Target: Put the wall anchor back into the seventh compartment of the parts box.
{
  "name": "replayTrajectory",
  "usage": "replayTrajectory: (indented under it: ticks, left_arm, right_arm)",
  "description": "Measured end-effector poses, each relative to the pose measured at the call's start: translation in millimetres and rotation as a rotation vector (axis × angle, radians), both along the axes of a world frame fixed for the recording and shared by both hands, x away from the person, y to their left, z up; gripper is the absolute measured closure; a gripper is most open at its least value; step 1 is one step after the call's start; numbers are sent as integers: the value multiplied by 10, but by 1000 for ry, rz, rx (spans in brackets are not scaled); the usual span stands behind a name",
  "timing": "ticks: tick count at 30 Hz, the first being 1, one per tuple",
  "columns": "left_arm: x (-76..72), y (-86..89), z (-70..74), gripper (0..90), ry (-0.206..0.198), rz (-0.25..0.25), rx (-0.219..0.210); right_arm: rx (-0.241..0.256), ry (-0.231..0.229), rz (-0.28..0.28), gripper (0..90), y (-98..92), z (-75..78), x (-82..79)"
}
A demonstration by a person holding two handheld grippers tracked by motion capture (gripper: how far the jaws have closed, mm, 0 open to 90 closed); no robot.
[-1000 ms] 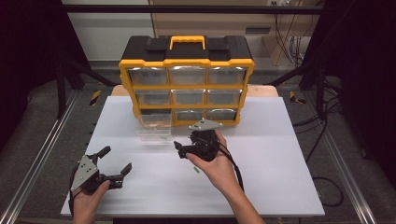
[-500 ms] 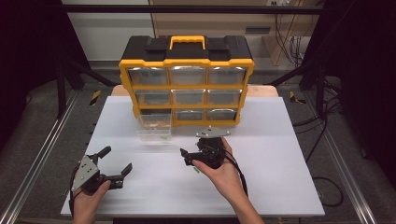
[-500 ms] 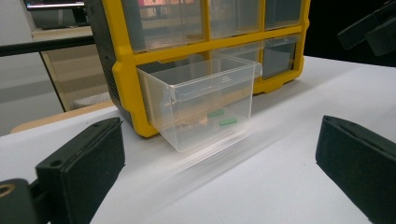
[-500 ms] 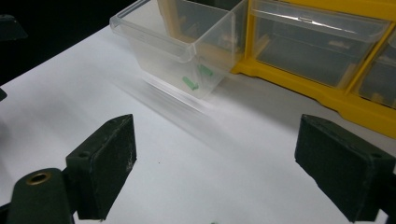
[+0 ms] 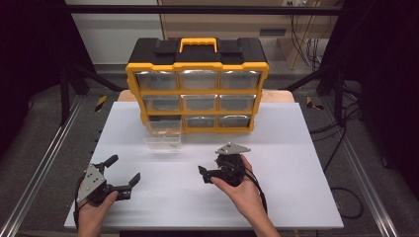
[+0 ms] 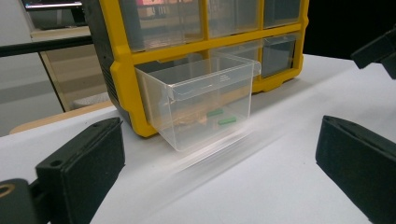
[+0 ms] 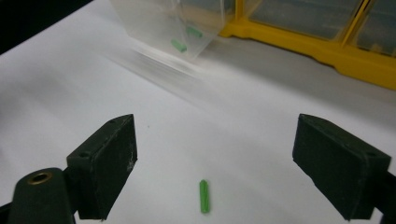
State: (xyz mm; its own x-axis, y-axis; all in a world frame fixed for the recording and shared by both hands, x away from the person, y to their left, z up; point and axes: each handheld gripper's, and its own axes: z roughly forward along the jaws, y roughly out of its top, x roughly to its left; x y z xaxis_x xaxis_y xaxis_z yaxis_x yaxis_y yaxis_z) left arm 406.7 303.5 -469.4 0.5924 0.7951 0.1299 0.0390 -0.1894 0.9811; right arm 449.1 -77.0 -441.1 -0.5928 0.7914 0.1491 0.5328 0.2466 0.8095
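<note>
High view: left gripper [image 5: 120, 173] spread wide, empty; right gripper [image 5: 210, 174] partly hidden by its hand. Left gripper view: pulled-out clear drawer [image 6: 205, 105] holds green pieces. Right gripper view: jaws wide apart, green stick [image 7: 204, 196] lying between them on the table.

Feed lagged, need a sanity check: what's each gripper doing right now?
Left gripper: open, holding nothing.
Right gripper: open, holding nothing; a small green piece lies on the table between its jaws.
</note>
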Motion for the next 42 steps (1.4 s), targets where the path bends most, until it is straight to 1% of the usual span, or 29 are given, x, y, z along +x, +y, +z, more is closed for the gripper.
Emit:
replayTrajectory:
  ticks: [5, 11, 16, 26, 29, 32, 39, 42]
  left_arm:
    - [1, -4, -1, 10, 0, -1, 2]
    - [1, -8, -1, 10, -1, -2, 5]
    - [3, -12, -3, 10, -1, -3, 7]
    - [0, -20, 1, 10, -2, -6, 10]
    - [0, -20, 1, 10, -2, -6, 9]
    - [1, -19, 3, 10, -2, -7, 8]
    - [2, -26, 2, 10, -3, -7, 10]
    - [4, -27, -1, 10, -2, -8, 12]
  right_arm:
    - [-11, 17, 4, 202, -34, -91, -26]
    - [-30, 37, 10, 334, -61, -188, -42]
    - [-30, 61, 16, 447, -67, -269, -36]
    - [-39, 102, 41, 597, -15, -420, -17]
    - [-40, 112, 50, 621, 9, -453, -19]
    - [-39, 123, 47, 644, 21, -483, -13]
    - [-48, 122, 47, 706, 34, -528, -7]
    - [-60, 121, 51, 725, 52, -540, -10]
